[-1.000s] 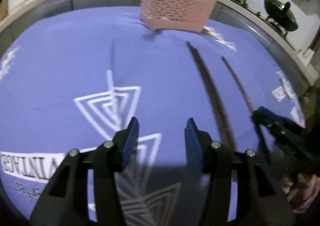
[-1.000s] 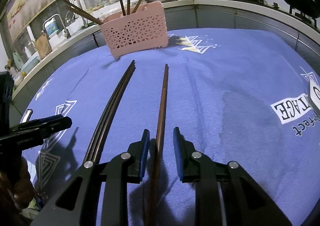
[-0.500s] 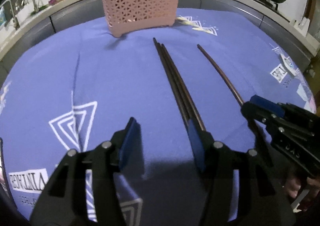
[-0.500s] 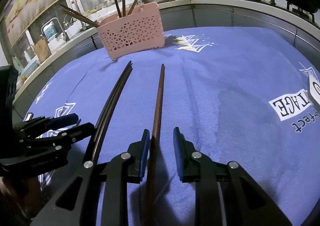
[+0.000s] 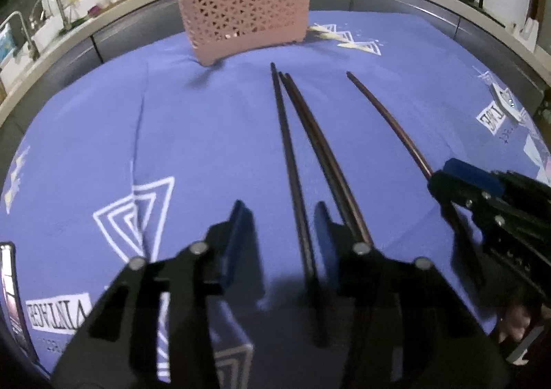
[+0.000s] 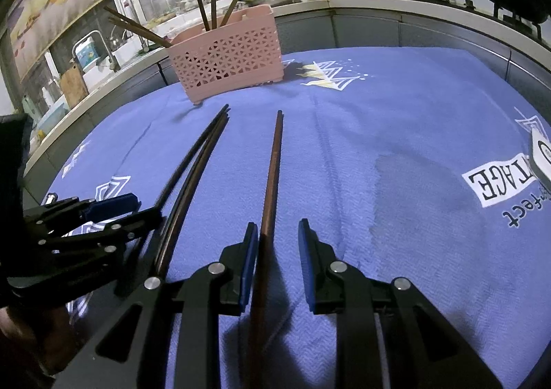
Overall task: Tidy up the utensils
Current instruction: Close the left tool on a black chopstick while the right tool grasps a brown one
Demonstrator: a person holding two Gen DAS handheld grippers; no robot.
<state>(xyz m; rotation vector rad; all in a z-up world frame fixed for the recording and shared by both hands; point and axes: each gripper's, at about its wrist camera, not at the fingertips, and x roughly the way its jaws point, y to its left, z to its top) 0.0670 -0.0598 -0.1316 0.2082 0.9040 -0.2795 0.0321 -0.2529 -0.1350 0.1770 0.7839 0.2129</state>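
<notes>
- Blue printed cloth [image 5: 213, 134] covers the worktop, and behind its far edge a kitchen counter with woks and bottles is visible.
- Nearest to the camera, the left gripper [image 5: 279, 244] now stands over the near ends of the dark chopsticks; one second ago it was further left, above the white triangle print, with nothing between its fingers.
- Its jaws are closing at this moment. One dark chopstick [image 5: 292, 182] lies in the gap, close to the right pad, but the pads do not press it yet.
- Two other dark chopsticks [image 5: 320, 147] lie just outside the right finger, so I judge that only one will be taken.
- Near the right side of the cloth, the right gripper [image 6: 277, 251] has not moved. It is narrowly open around the brown chopstick [image 6: 272, 175], which touches the left pad; the right pad stands apart, so there is no firm grip.
- Toward the far edge stands the pink basket [image 5: 248, 20], which already holds several chopsticks.
- In my judgement, both hands are now prepared to lift a chopstick each and carry it to the basket.
</notes>
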